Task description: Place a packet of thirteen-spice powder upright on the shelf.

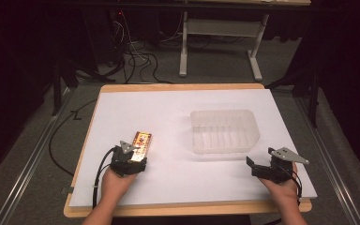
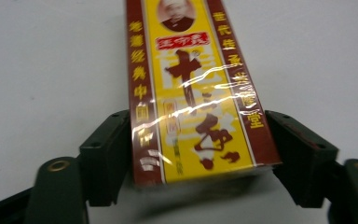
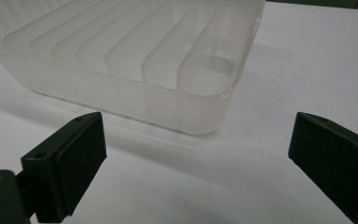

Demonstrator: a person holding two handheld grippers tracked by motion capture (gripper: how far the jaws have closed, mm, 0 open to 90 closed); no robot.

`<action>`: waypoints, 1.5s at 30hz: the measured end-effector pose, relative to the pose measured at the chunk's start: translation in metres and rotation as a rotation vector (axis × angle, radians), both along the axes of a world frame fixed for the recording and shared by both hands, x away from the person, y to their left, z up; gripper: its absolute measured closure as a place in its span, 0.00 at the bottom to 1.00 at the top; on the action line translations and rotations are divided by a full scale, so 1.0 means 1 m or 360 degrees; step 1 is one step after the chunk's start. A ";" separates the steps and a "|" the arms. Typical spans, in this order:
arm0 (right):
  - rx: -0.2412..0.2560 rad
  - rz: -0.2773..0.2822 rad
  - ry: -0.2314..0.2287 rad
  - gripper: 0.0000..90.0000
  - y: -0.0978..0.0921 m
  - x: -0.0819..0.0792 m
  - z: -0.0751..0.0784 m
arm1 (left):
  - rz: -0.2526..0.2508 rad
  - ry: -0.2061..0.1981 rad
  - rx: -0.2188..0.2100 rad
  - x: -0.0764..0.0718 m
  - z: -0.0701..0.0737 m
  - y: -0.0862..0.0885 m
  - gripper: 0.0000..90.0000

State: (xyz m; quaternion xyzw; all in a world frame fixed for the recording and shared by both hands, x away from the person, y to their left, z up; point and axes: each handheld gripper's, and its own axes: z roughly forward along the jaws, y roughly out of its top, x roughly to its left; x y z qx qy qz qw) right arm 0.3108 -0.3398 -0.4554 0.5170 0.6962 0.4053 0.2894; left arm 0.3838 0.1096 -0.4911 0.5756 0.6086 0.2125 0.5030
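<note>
Box: a long red-and-yellow box (image 1: 140, 144) wrapped in shiny film, lying flat on the white tabletop (image 1: 178, 183), lower left of the high view.
Left gripper: the left gripper (image 1: 132, 161) has a jaw on each long side of the box's near end; in the left gripper view (image 2: 200, 154) both pads appear to touch the box, so it seems to be pinching it, though how firmly I cannot tell.
Right gripper: the right gripper (image 1: 258, 167), lower right of the high view, has its jaws spread wide and holds nothing (image 3: 196, 158).
Tray: a clear ribbed tray (image 1: 224, 131) sits right of centre, empty, just ahead of the right gripper and well apart from the box.
Key relation: the box's long axis runs straight away from the left gripper, tilted slightly to the upper right; the tray lies to the right of the box, so a carry would go rightward across the frame. The left hand is the nearer one to the box.
Hard to see: the box's far end is cut off at the top of the left gripper view; its near face is hidden; glare from the film blurs the print.
</note>
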 end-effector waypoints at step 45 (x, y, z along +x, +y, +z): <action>0.0086 0.0069 0.0029 0.11 -0.006 -0.004 -0.001 | -0.0266 0.0866 0.0542 0.002 0.016 -0.016 0.17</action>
